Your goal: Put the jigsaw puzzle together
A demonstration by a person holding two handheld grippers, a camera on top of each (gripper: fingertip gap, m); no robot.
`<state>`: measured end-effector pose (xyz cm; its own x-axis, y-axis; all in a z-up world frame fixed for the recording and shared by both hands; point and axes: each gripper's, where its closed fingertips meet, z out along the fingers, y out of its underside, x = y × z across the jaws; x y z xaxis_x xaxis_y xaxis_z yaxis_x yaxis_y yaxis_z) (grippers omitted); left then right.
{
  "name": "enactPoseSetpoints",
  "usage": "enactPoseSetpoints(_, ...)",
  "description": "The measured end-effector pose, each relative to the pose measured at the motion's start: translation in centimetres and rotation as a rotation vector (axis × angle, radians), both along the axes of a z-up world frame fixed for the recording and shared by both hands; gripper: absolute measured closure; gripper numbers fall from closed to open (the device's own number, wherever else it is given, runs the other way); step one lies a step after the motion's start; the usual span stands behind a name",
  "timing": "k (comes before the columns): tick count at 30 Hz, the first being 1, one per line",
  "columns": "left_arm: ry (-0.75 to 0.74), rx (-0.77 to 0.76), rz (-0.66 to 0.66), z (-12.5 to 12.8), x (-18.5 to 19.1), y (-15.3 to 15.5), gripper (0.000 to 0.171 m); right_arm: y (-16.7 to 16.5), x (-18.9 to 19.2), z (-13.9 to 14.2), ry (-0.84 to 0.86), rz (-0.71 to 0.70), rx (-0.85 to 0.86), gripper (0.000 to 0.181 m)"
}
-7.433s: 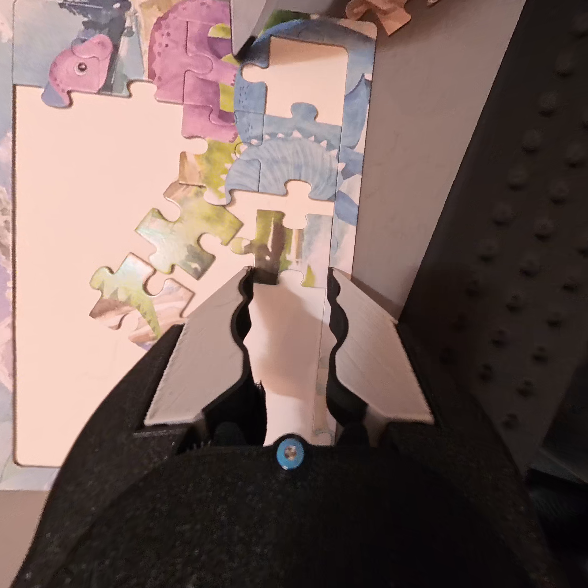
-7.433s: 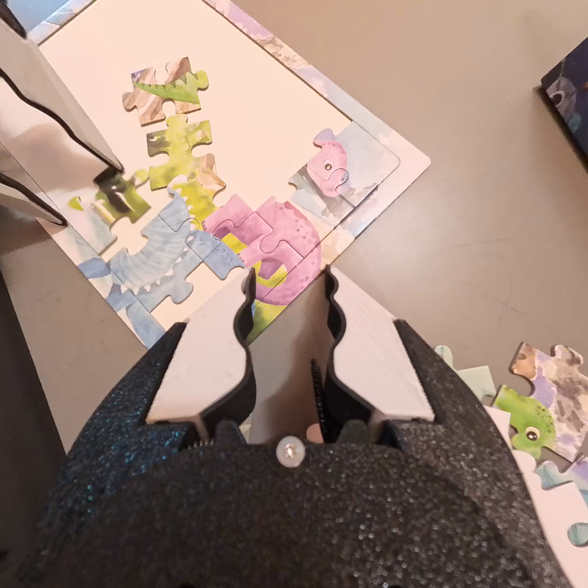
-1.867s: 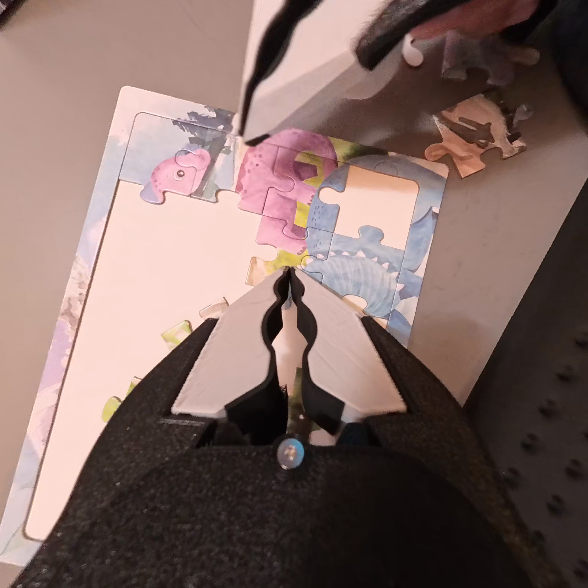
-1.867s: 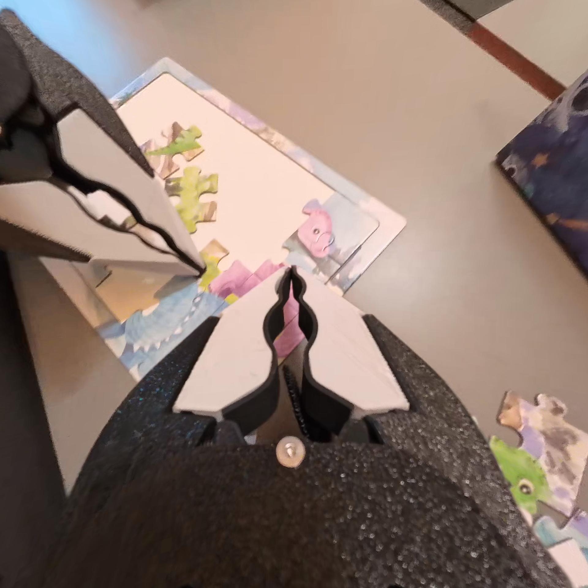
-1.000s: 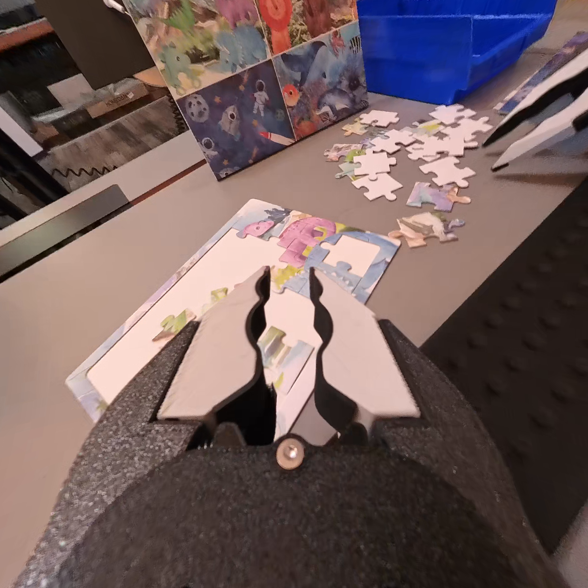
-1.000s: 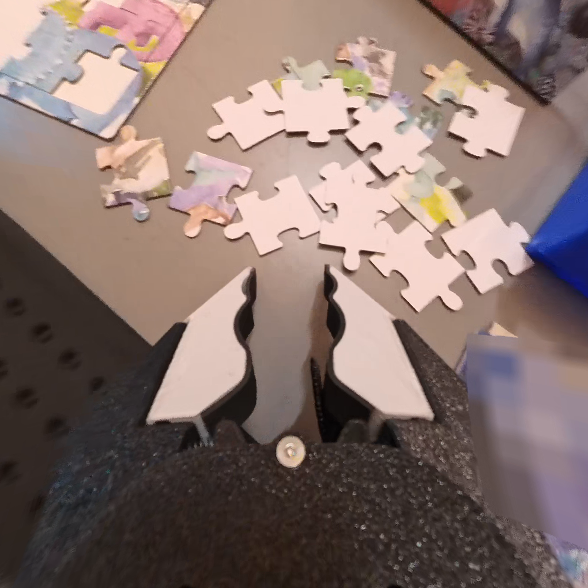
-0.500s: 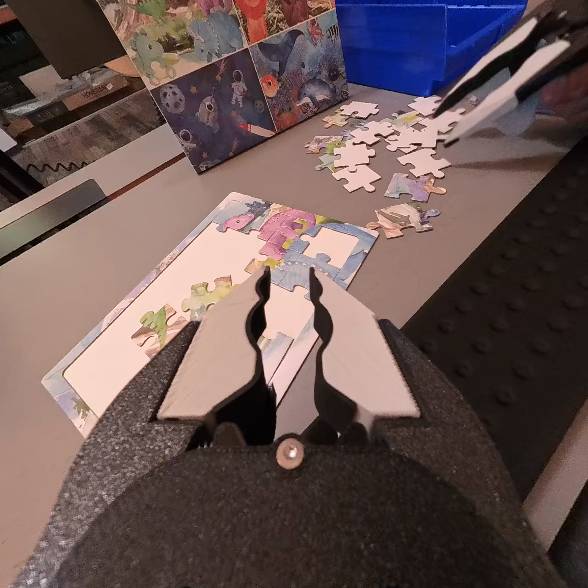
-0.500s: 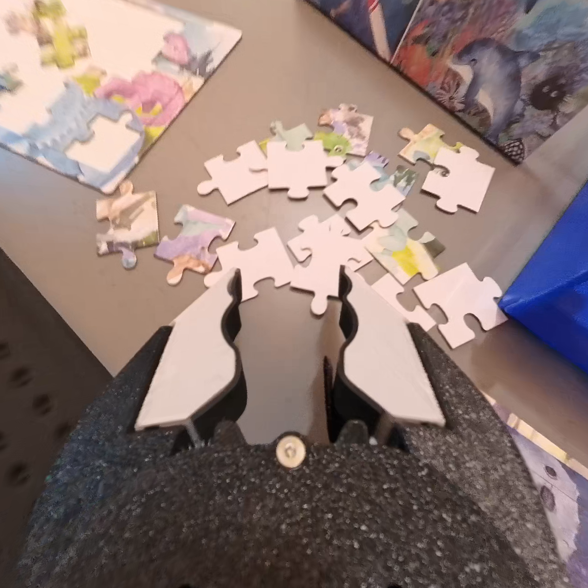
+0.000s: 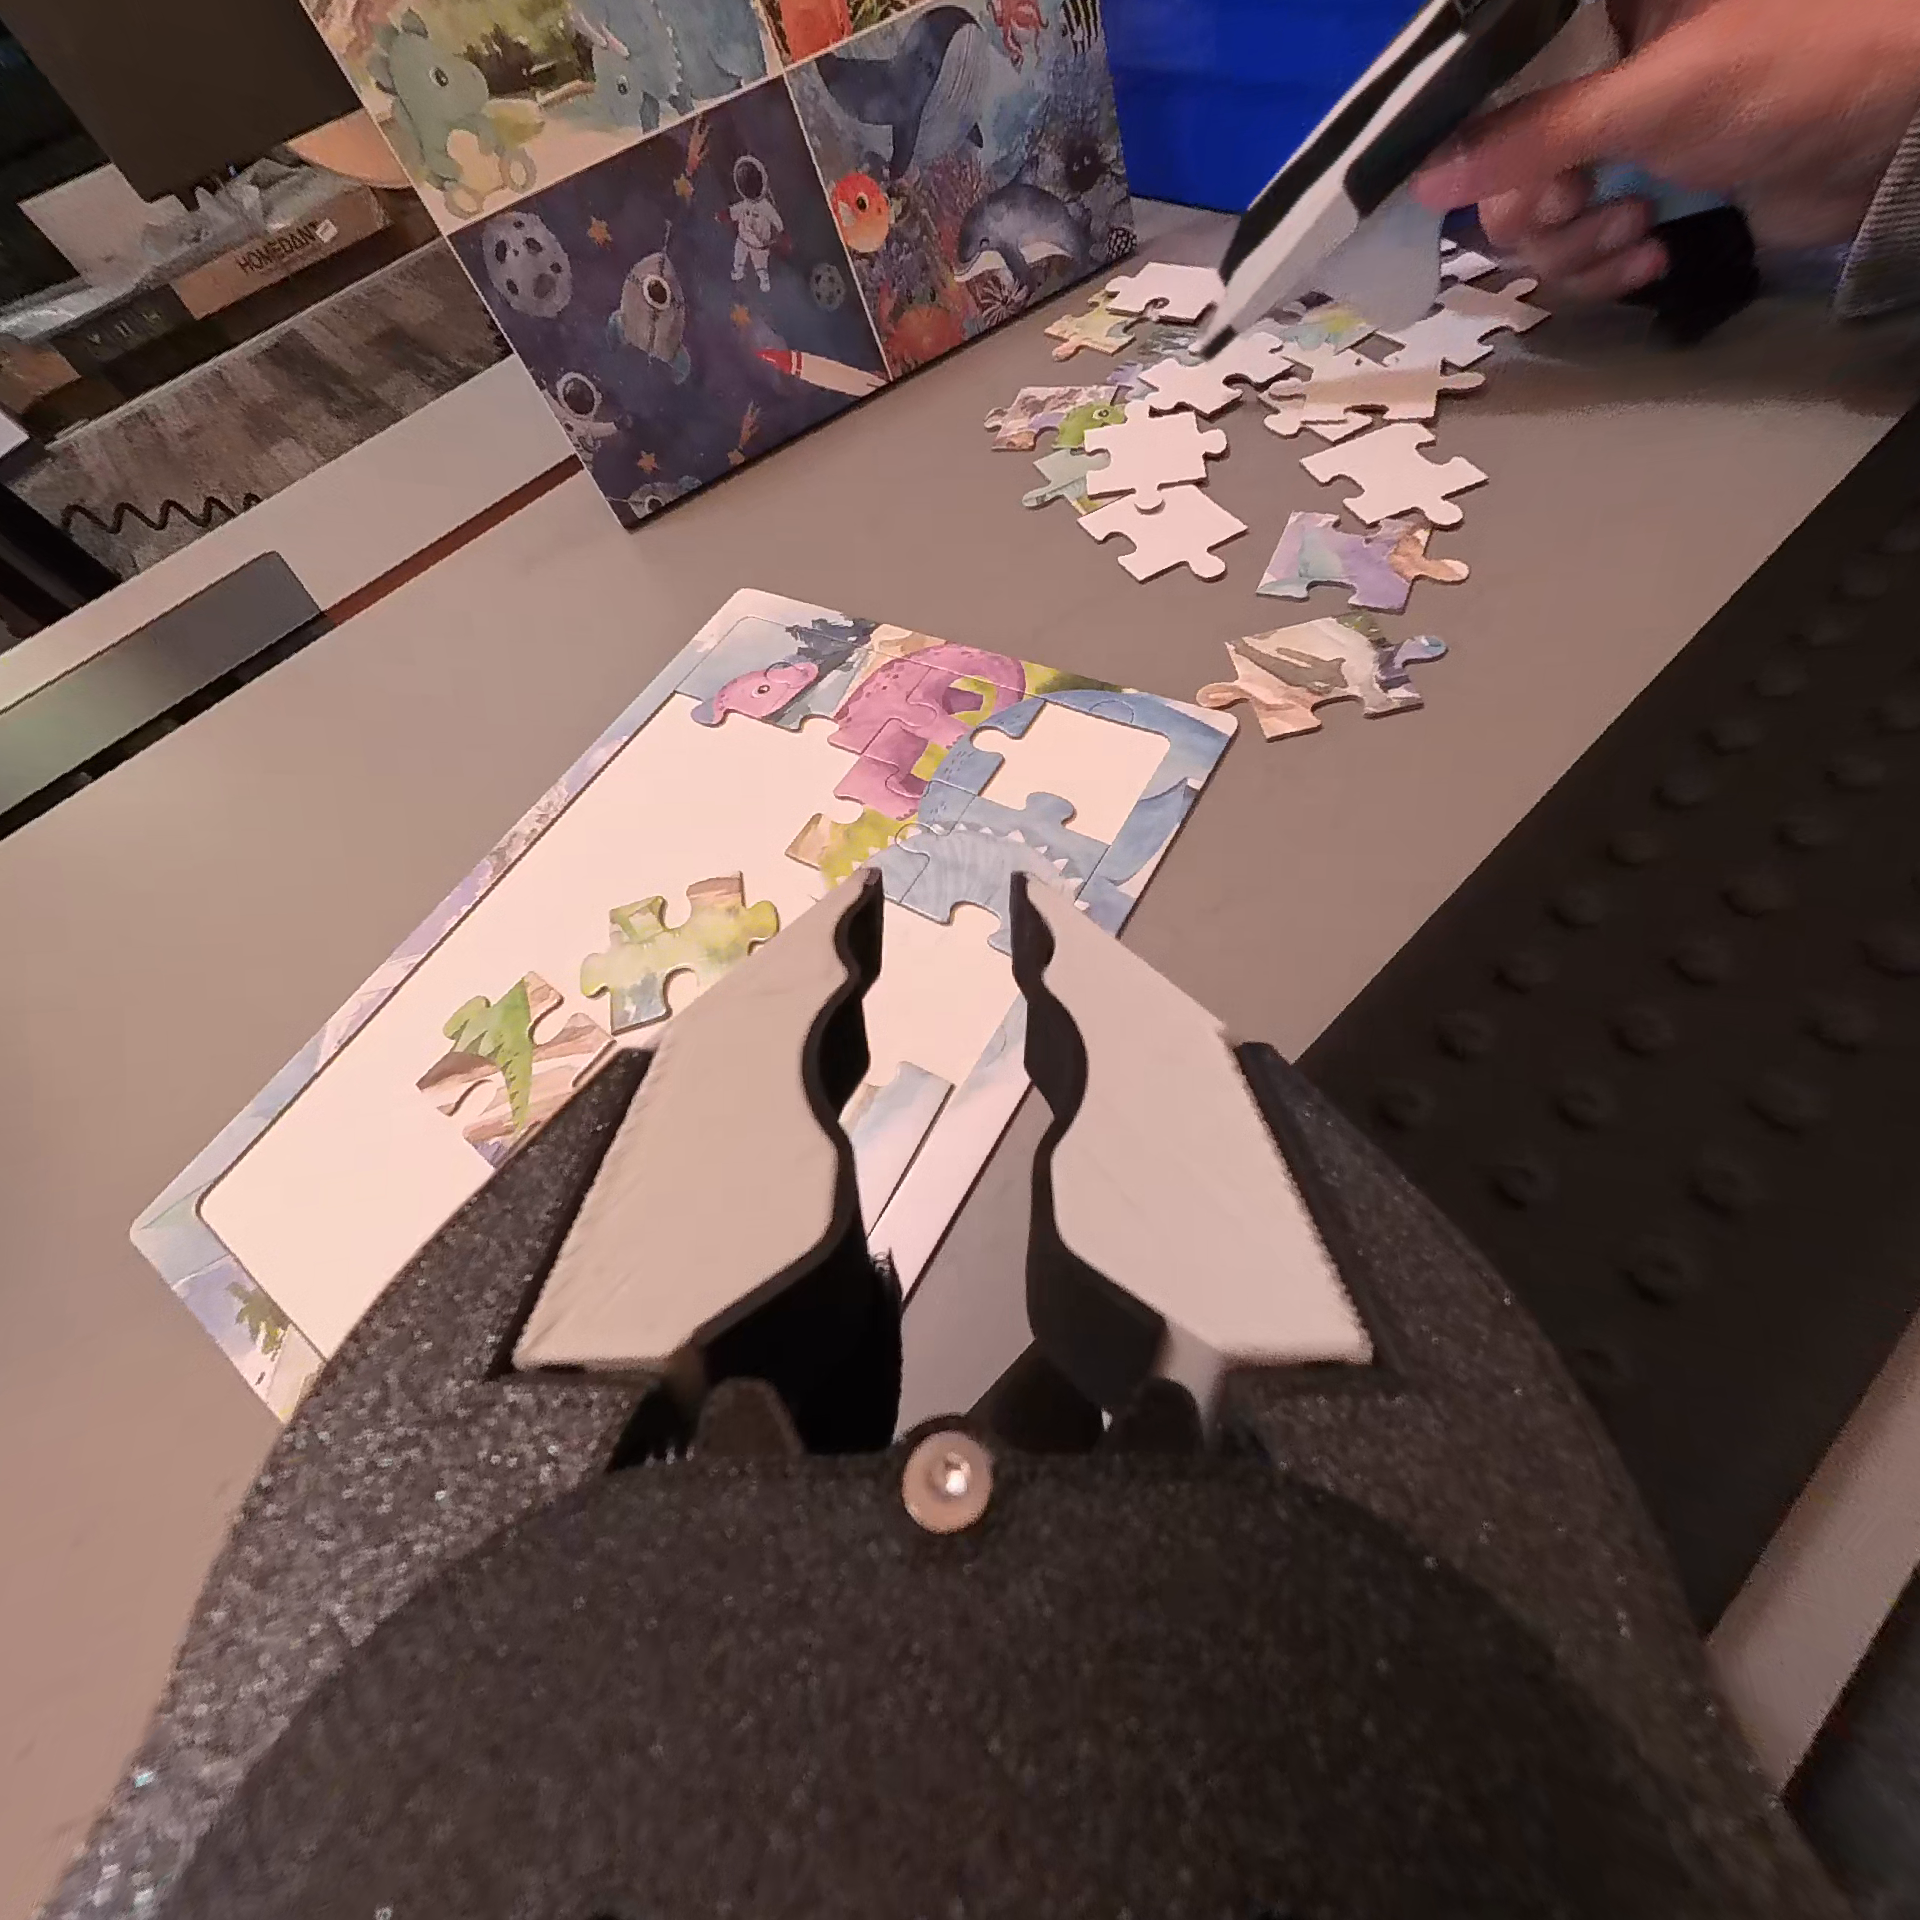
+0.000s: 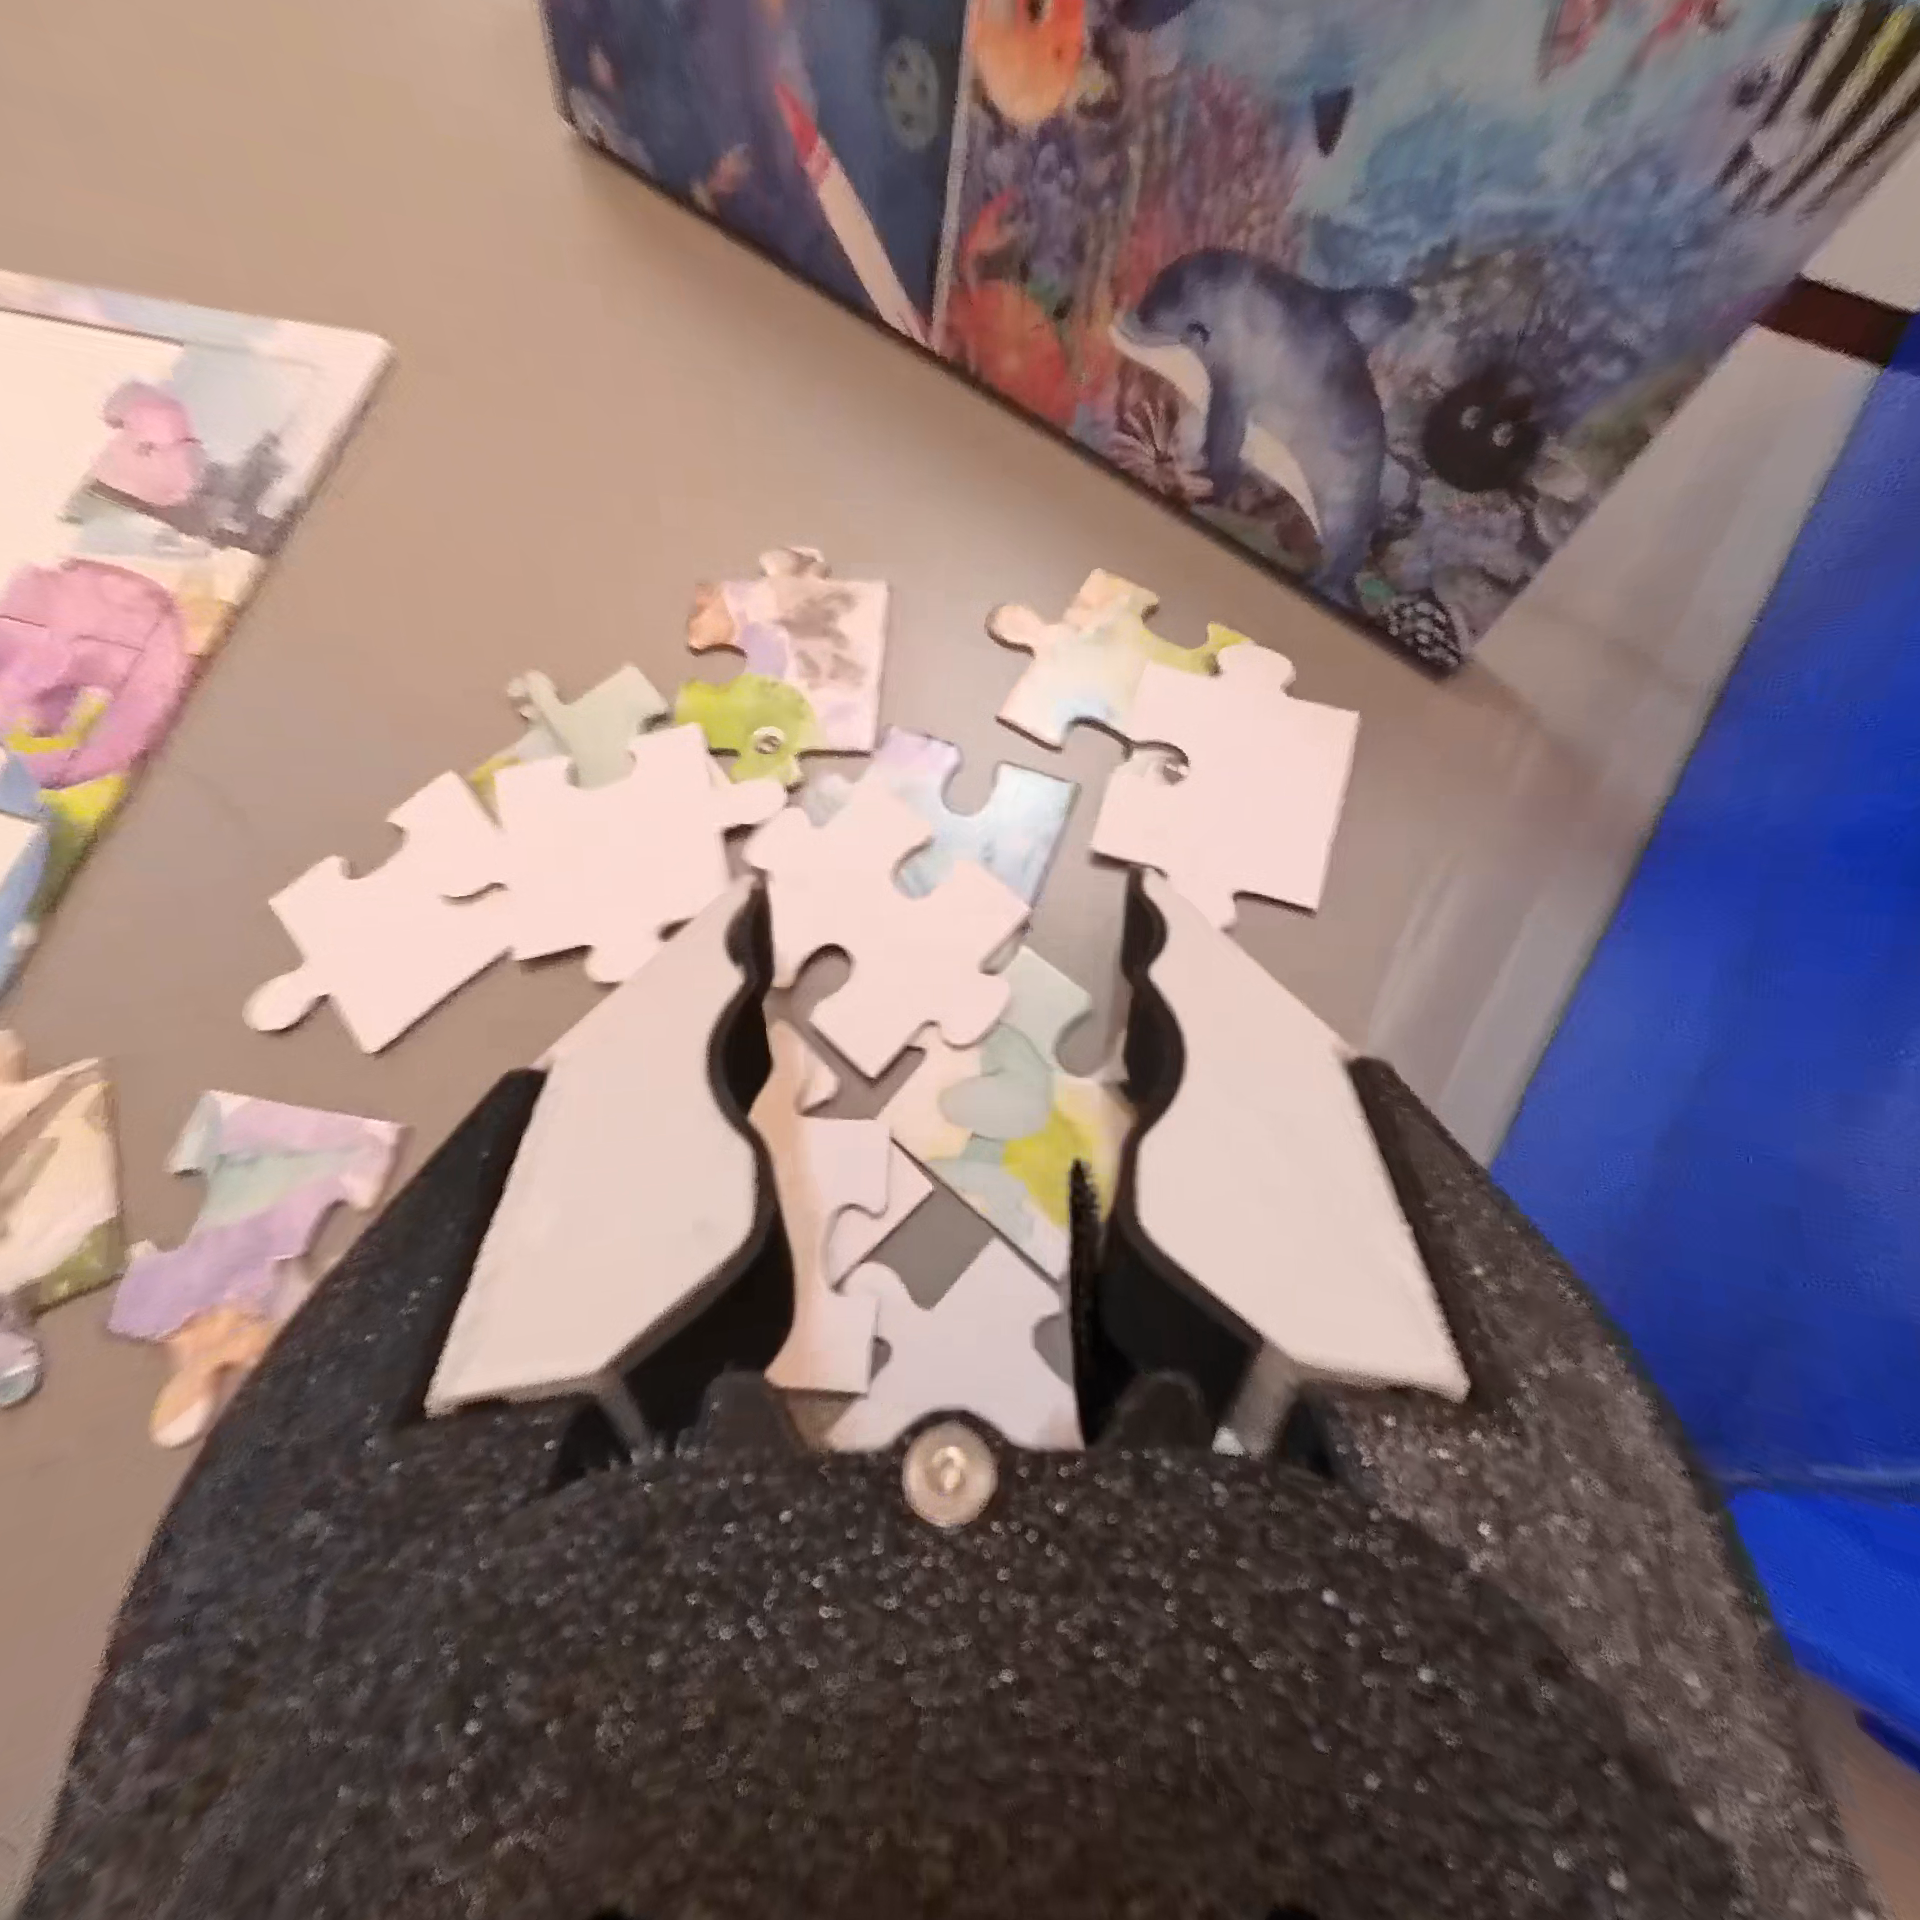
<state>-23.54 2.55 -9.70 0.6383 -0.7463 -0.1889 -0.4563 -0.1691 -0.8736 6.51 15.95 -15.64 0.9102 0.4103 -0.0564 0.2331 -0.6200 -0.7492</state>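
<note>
Hovering over the loose heap, the right claw has its jaws spread wide and empty, straddling a white, face-down piece that lies on top of others. The view here is smeared by motion, so whether the tips touch any card yet I cannot tell. The left claw hangs above the near edge of the puzzle tray, jaws apart, holding nothing.

Handling judgement: pieces are thin flat card, very light, stiff enough to hold shape but easy to bend at the tabs. Lying flush on the table they offer no side to pinch. Best hold looks like an overlapped piece whose edge rides up on its neighbour; close across the body, not a tab.

The heap lies well apart from the tray, beside the picture box and the blue bin. In the tray, pink and blue dinosaur sections are joined at the far corner; two green pieces lie loose inside. Most of it is bare.
</note>
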Motion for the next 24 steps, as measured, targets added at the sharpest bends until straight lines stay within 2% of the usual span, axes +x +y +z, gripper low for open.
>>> enactPoseSetpoints(2,0.009,-0.009,-0.004,-0.2,0.1,0.0,0.147,0.0,0.5,-0.6,-0.041,-0.028,-0.006,0.113)
enactPoseSetpoints(4,0.026,-0.017,-0.004,-0.6,0.2,0.1,0.147,-1.0,-0.8,-1.2,0.02,0.022,-0.07,0.117)
enactPoseSetpoints(6,0.041,-0.015,-0.005,-0.7,0.2,0.0,0.147,-1.6,-1.7,-0.5,0.055,0.051,-0.074,0.127)
enactPoseSetpoints(9,0.051,-0.007,-0.009,-0.8,0.3,-0.1,0.147,0.7,0.0,2.2,0.051,-0.119,0.02,0.123)
enactPoseSetpoints(11,0.051,-0.011,-0.013,-0.9,0.3,-0.1,0.147,2.6,1.3,3.0,0.051,-0.254,0.049,0.114)
enactPoseSetpoints(15,0.036,-0.016,-0.022,-0.8,0.3,-0.2,0.147,4.5,3.6,1.0,-0.037,-0.409,0.009,0.108)
enactPoseSetpoints(19,0.025,-0.018,-0.026,-0.6,0.1,-0.3,0.147,4.1,3.8,-1.6,-0.039,-0.41,-0.069,0.106)
enactPoseSetpoints(22,0.022,-0.023,-0.023,-0.7,0.1,-0.2,0.147,3.9,4.2,-1.5,-0.06,-0.404,-0.046,0.119)
enactPoseSetpoints(24,0.028,-0.02,-0.022,-0.7,0.1,-0.2,0.147,3.6,4.1,-1.4,-0.059,-0.38,-0.047,0.134)
